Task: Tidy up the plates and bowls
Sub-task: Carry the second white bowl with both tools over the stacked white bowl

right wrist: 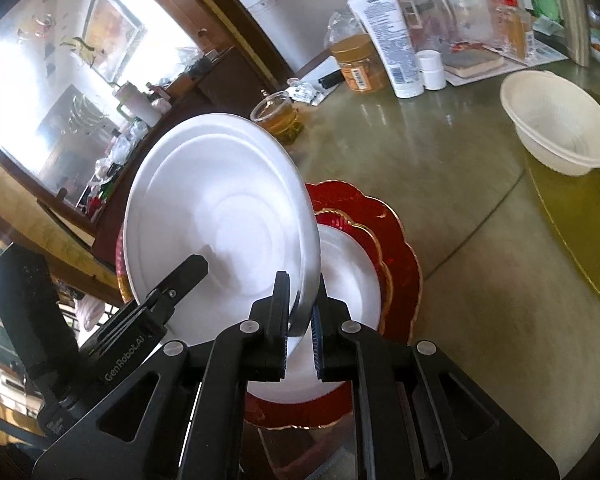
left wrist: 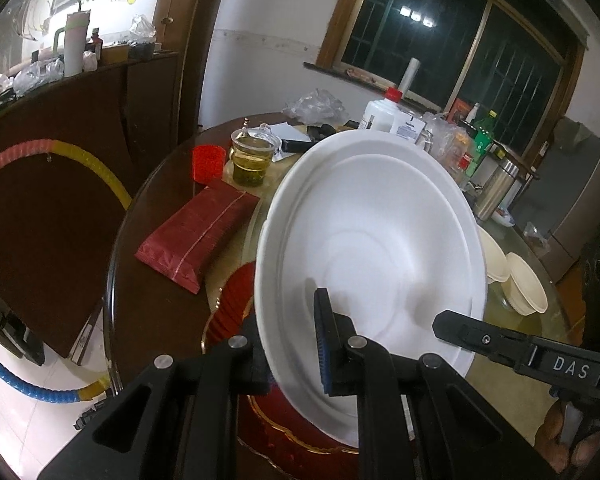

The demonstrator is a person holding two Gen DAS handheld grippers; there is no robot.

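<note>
A large white plate (left wrist: 376,232) is held tilted on edge above a stack of red scalloped plates (right wrist: 396,236) with a smaller white plate (right wrist: 348,276) lying on them. My left gripper (left wrist: 292,344) is shut on the tilted plate's near rim. My right gripper (right wrist: 302,312) is shut on the same plate (right wrist: 220,216) at its opposite rim; its finger (left wrist: 480,334) shows in the left wrist view. Two cream bowls (left wrist: 524,288) sit to the right on the table; one shows in the right wrist view (right wrist: 556,128).
The round glass-topped table (right wrist: 460,208) carries a red pouch (left wrist: 196,236), a red cup (left wrist: 208,162), a glass of tea (left wrist: 254,156), bottles, jars and a steel flask (left wrist: 496,188) at the back. A yellow mat (right wrist: 572,240) lies under the bowls. A hoop (left wrist: 40,152) leans at left.
</note>
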